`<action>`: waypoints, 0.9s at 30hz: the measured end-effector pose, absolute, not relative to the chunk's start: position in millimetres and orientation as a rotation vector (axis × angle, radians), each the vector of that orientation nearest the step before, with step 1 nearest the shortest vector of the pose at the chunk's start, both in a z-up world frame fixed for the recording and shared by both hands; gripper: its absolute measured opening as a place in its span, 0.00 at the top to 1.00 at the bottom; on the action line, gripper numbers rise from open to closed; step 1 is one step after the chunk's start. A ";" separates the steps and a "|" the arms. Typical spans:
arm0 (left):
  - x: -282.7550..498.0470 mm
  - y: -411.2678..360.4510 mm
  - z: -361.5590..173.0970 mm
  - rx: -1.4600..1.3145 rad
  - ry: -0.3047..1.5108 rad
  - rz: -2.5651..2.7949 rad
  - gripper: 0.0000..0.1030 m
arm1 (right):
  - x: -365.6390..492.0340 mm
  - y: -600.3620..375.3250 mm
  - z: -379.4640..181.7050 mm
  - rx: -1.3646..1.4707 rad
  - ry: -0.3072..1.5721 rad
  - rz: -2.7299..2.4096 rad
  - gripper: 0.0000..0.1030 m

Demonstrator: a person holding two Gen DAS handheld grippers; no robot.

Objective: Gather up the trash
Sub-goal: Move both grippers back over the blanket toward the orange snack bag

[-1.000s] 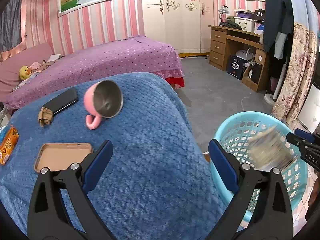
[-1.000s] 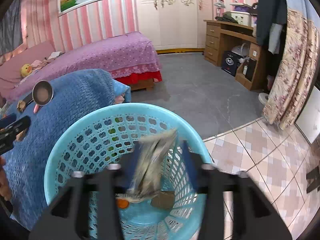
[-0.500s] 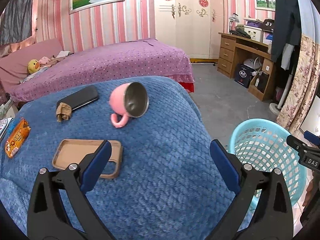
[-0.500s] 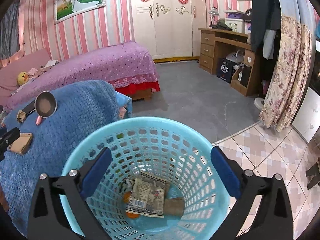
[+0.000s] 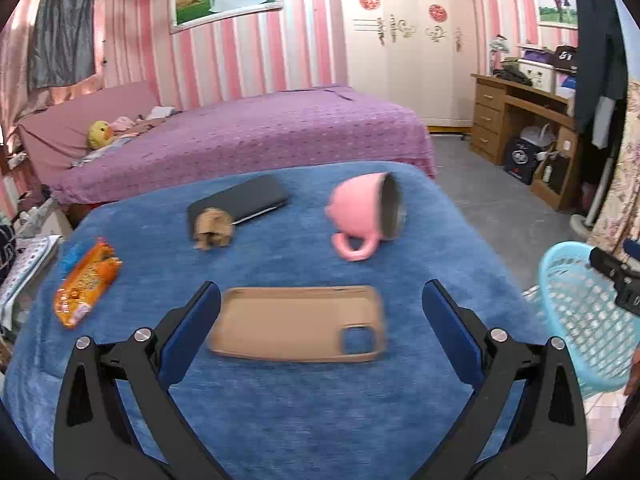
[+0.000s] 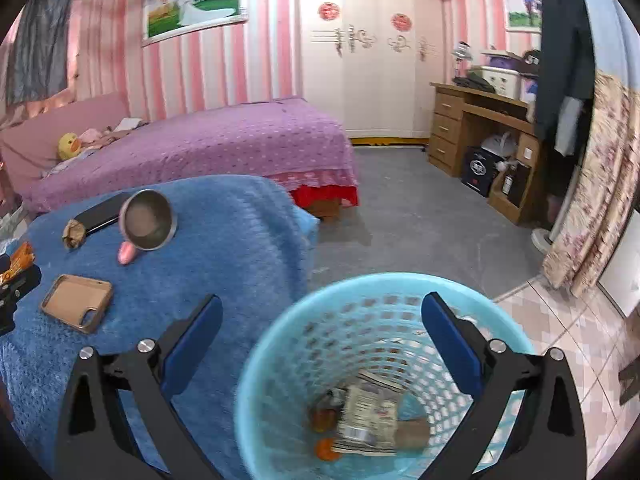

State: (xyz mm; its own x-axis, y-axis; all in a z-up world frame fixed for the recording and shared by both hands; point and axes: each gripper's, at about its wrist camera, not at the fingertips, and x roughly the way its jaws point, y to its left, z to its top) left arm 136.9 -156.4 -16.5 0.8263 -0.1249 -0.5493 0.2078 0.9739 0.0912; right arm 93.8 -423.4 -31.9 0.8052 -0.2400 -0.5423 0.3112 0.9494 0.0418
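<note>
A light blue plastic basket (image 6: pixel 276 344) stands on the floor beside the blue-blanketed table (image 5: pixel 288 412); a wrapper (image 6: pixel 368 416) and other scraps lie at its bottom. My right gripper (image 6: pixel 320 320) hangs open and empty above the basket's near rim. On the blanket lie an orange snack packet (image 5: pixel 86 282) at the left and a crumpled brown paper (image 5: pixel 212 228) further back. My left gripper (image 5: pixel 320 306) is open and empty over the blanket, with a tan phone case (image 5: pixel 300 322) between and beyond its fingers.
A pink mug (image 5: pixel 366 214) lies on its side and a dark phone (image 5: pixel 240 200) rests behind the crumpled paper. A purple bed (image 5: pixel 248 140) stands behind, a wooden desk (image 5: pixel 520 128) at the right. The basket (image 5: pixel 588 320) shows at the left view's right edge.
The right gripper opened and dropped the wrapper into the basket, then drew left and up. The left gripper swung left across the blanket, bringing the phone case between its fingers.
</note>
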 end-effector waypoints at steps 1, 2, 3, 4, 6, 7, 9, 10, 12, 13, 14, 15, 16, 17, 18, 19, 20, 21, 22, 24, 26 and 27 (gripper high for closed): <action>138.6 -150.0 -17.8 0.152 0.572 -0.168 0.05 | 98.4 -415.4 -31.9 0.126 0.563 -0.286 0.05; 141.1 -139.5 -20.7 0.152 0.573 -0.151 0.05 | 103.0 -407.5 -32.0 0.123 0.565 -0.275 0.05; 143.2 -132.9 -22.4 0.151 0.575 -0.141 0.05 | 107.1 -399.9 -32.2 0.123 0.567 -0.263 0.05; 145.8 -124.1 -25.2 0.151 0.576 -0.128 0.05 | 109.9 -393.4 -33.1 0.123 0.566 -0.256 0.05; 150.9 -104.7 -31.2 0.141 0.581 -0.093 0.05 | 117.1 -377.2 -33.1 0.123 0.566 -0.235 0.05; 153.4 -97.1 -32.8 0.133 0.589 -0.086 0.05 | 119.5 -370.1 -33.7 0.125 0.567 -0.225 0.05; 157.7 -81.3 -34.6 0.111 0.609 -0.083 0.05 | 124.7 -354.8 -34.8 0.125 0.568 -0.201 0.05; 159.0 -72.3 -35.0 0.099 0.613 -0.077 0.05 | 127.6 -346.1 -35.5 0.116 0.570 -0.189 0.05; 161.4 -58.3 -35.7 0.084 0.615 -0.062 0.05 | 130.7 -333.0 -36.5 0.103 0.571 -0.179 0.05; 162.0 -51.4 -36.6 0.081 0.616 -0.052 0.05 | 132.5 -326.6 -37.5 0.101 0.573 -0.171 0.05; 163.2 -42.9 -37.6 0.082 0.615 -0.038 0.05 | 134.0 -321.4 -38.5 0.103 0.575 -0.165 0.05; 164.2 -36.0 -38.9 0.086 0.613 -0.023 0.05 | 135.1 -318.6 -39.0 0.106 0.577 -0.160 0.05; 165.0 -31.4 -40.4 0.088 0.614 -0.012 0.05 | 136.1 -315.2 -40.3 0.110 0.581 -0.155 0.05; 167.2 -23.6 -42.9 0.088 0.619 0.004 0.05 | 137.2 -312.3 -41.7 0.114 0.585 -0.153 0.05; 167.9 -20.3 -44.9 0.087 0.624 0.012 0.05 | 138.5 -310.2 -42.7 0.116 0.588 -0.152 0.05; 170.3 -13.0 -47.3 0.084 0.631 0.026 0.05 | 139.6 -308.1 -44.3 0.121 0.592 -0.149 0.05; 172.3 -5.4 -49.3 0.081 0.635 0.043 0.05 | 140.3 -306.8 -45.3 0.124 0.595 -0.149 0.05; 173.3 -1.0 -49.9 0.081 0.636 0.055 0.05 | 141.4 -305.1 -46.1 0.126 0.596 -0.153 0.05; 175.3 5.8 -50.7 0.084 0.635 0.076 0.05 | 141.9 -304.3 -46.5 0.127 0.597 -0.157 0.05; 179.2 17.7 -50.2 0.093 0.631 0.116 0.05 | 144.3 -301.3 -48.1 0.132 0.600 -0.164 0.05; 183.7 32.4 -48.9 0.078 0.632 0.148 0.05 | 147.0 -299.2 -49.3 0.139 0.606 -0.168 0.05; 186.5 42.0 -48.7 0.060 0.637 0.162 0.05 | 148.4 -297.2 -50.5 0.142 0.610 -0.166 0.05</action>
State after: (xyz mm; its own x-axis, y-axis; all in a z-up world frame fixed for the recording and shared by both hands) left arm 186.5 42.0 -48.7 0.7915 0.1693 -0.5873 -0.1324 0.9855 0.1057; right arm 148.4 -297.2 -50.5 0.8069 -0.1130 -0.5798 0.1966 0.9770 0.0832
